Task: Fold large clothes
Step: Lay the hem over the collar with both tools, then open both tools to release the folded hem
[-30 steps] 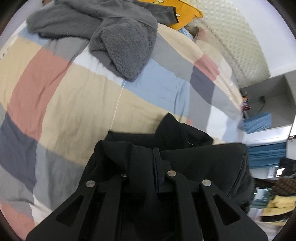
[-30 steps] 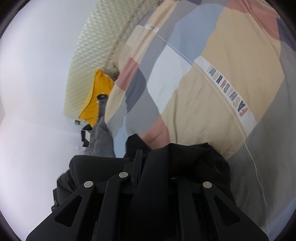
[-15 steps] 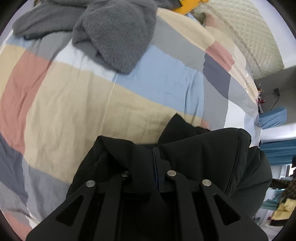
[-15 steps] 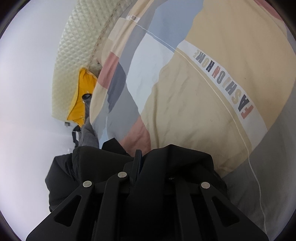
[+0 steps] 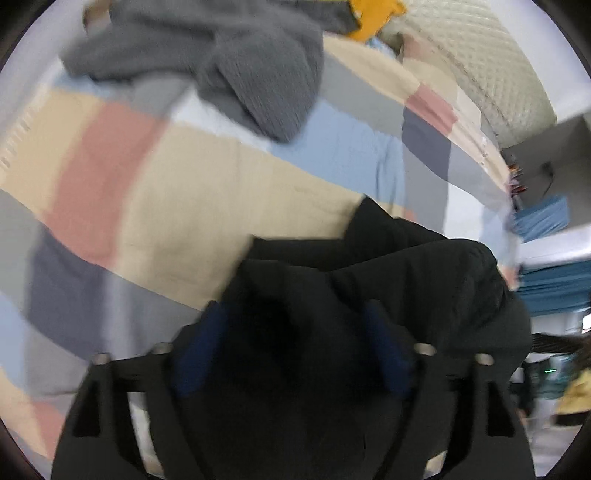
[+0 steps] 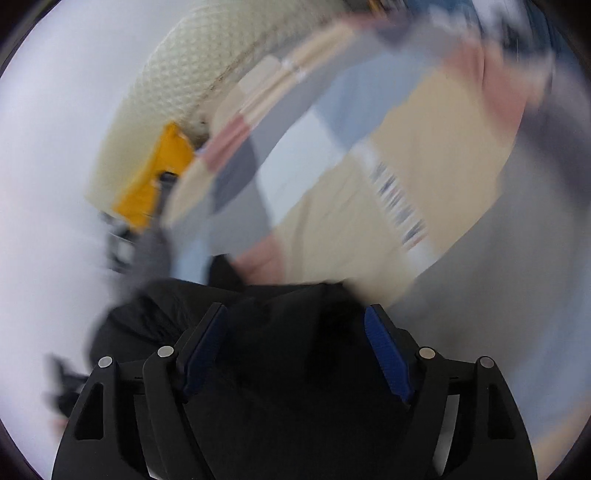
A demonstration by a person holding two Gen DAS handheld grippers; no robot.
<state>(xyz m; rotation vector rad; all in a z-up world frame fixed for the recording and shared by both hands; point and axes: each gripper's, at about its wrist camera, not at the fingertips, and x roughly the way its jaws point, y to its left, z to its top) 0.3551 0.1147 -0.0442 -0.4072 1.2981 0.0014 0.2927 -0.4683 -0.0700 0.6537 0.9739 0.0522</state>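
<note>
A black garment (image 5: 399,280) lies bunched on the patchwork bedspread (image 5: 177,199), right in front of both grippers. My left gripper (image 5: 295,314) is open, its blue pads (image 5: 199,347) spread wide with the black cloth between and under them. In the right wrist view the same black garment (image 6: 295,332) fills the bottom of the frame. My right gripper (image 6: 295,314) is open too, blue pads (image 6: 384,350) apart over the cloth. Both views are blurred by motion.
A grey fleece garment (image 5: 255,70) lies heaped farther up the bed, with a yellow item (image 5: 373,14) behind it, also in the right wrist view (image 6: 155,181). A cream quilted headboard (image 5: 480,62) stands at the bed's end. Blue shelving (image 5: 543,218) and clutter are at the right.
Both grippers were shut on the black garment; now both have opened wide and let it go. The garment has dropped lower on the bedspread, and both views have shifted.
</note>
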